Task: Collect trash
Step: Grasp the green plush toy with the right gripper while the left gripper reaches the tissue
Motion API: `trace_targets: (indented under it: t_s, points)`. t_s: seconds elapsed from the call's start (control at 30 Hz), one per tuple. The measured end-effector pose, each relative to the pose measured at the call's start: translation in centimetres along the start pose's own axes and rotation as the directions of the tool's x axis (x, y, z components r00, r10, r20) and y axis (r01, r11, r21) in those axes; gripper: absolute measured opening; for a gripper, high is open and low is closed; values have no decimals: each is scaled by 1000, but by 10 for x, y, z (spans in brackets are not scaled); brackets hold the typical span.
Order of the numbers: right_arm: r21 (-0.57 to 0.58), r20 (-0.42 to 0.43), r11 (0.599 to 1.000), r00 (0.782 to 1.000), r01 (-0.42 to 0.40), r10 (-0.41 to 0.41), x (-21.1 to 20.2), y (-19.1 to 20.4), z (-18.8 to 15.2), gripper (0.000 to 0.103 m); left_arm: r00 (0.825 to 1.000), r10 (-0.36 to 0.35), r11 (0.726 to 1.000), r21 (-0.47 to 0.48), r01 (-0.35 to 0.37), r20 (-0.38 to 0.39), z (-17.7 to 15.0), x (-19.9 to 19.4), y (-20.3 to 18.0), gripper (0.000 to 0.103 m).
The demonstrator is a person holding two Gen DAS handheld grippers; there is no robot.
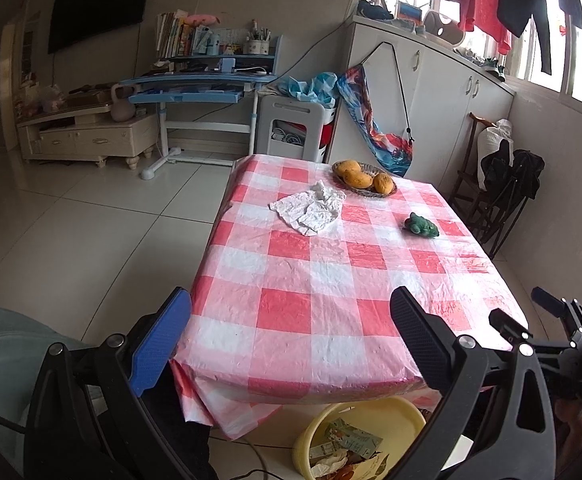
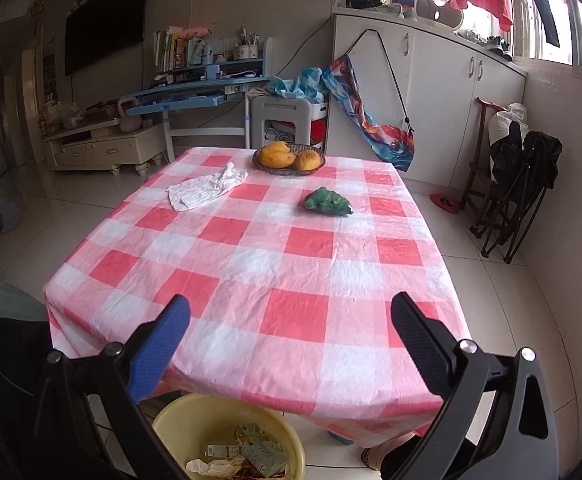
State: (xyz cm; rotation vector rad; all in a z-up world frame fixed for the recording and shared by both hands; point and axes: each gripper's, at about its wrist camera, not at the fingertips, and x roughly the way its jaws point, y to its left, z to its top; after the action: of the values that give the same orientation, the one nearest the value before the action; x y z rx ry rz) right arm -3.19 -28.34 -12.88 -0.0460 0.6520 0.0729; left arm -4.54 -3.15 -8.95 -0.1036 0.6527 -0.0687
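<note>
Both tongs are spread wide and empty — the left tongs [image 1: 291, 332] and right tongs [image 2: 291, 340] hang over the near edge of the red-and-white checked counter [image 2: 251, 264]. The crumpled white paper tissue [image 2: 205, 190] lies far left, near the wicker basket of yellow mangoes [image 2: 289, 157]. Best to reach with one pair, pinch a raised fold — then drop it into the yellow plastic bin [image 2: 179, 420] below the near edge.

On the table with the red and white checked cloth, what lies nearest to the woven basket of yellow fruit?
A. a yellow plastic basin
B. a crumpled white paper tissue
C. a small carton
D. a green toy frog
B: the crumpled white paper tissue lies beside the woven basket; the green toy frog sits farther off.
</note>
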Motion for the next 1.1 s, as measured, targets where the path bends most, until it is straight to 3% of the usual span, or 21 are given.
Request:
trace_targets:
  t_s: [0.2,0.37,0.83,1.07,1.1]
  points:
    - [5,-41,1000,999,-5,6,54,-20,36,96,1000,-4,996,93,7,-31,38,60,-22,96]
    - [-20,-87,1000,996,-3,2,110,-26,63,96,997,15,994,108,-7,-73,65,125,-37,96]
    - [10,-203,997,976,-82,82,206,-45,92,96,992,37,985,172,-15,-124,98,254,-74,96]
    - [6,-263,996,961,-88,87,225,-42,95,76,980,49,985,170,-16,-193,107,298,-72,96]
    - [13,-273,996,958,-90,90,226,-43,94,67,977,52,985,172,-16,-208,106,304,-71,96]
